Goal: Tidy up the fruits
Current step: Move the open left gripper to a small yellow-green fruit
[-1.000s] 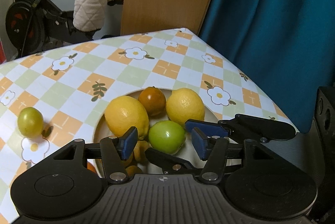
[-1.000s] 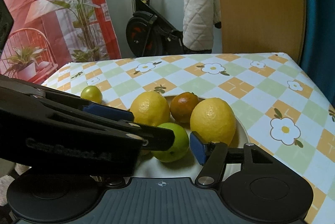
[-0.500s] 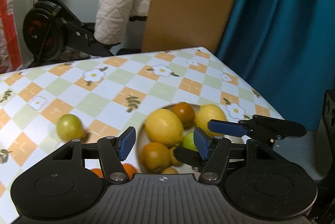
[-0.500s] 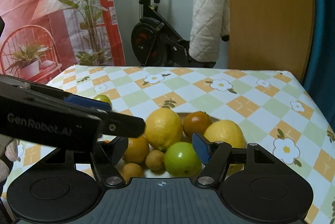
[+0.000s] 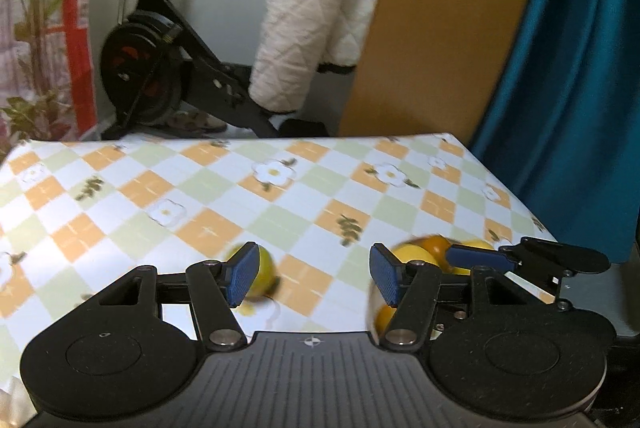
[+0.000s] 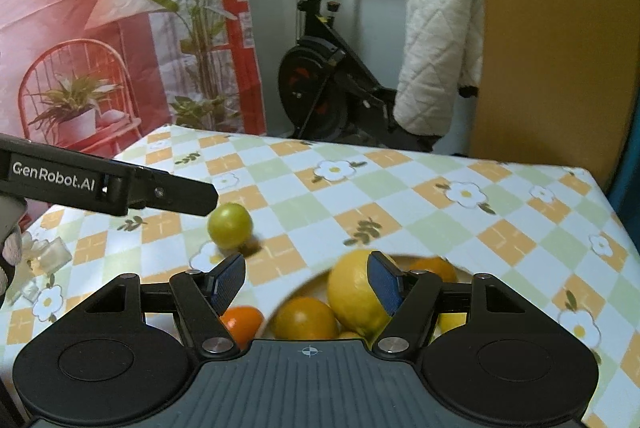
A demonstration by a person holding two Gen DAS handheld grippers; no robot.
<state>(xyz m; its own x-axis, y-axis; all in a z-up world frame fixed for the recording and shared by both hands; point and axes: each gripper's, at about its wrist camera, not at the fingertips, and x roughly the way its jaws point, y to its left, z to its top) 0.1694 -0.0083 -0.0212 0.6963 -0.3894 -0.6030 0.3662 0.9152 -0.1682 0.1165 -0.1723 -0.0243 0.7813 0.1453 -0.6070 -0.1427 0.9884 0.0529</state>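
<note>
A white plate point(image 6: 298, 294) on the checked tablecloth holds lemons point(image 6: 354, 292), oranges point(image 6: 306, 318) and other fruit. A yellow-green round fruit point(image 6: 230, 226) lies loose on the cloth left of the plate; in the left wrist view it point(image 5: 266, 270) sits just behind the left fingertip. A small orange point(image 6: 242, 324) lies beside the plate's left rim. My left gripper point(image 5: 310, 278) is open and empty above the cloth, with the plate's fruit point(image 5: 416, 256) at its right. My right gripper point(image 6: 306, 282) is open and empty over the plate's near edge.
The table point(image 5: 280, 195) ends at the back and right. Behind it stand an exercise bike point(image 6: 320, 83) with a white quilted cover point(image 6: 436, 43), a wooden board point(image 5: 452, 27) and a teal curtain point(image 5: 580, 67). Clear plastic pieces point(image 6: 44, 256) lie at the left table edge.
Both grippers have pulled back and risen from the plate. The left one has swung left, so the loose green fruit now sits by its left finger. Both stay open.
</note>
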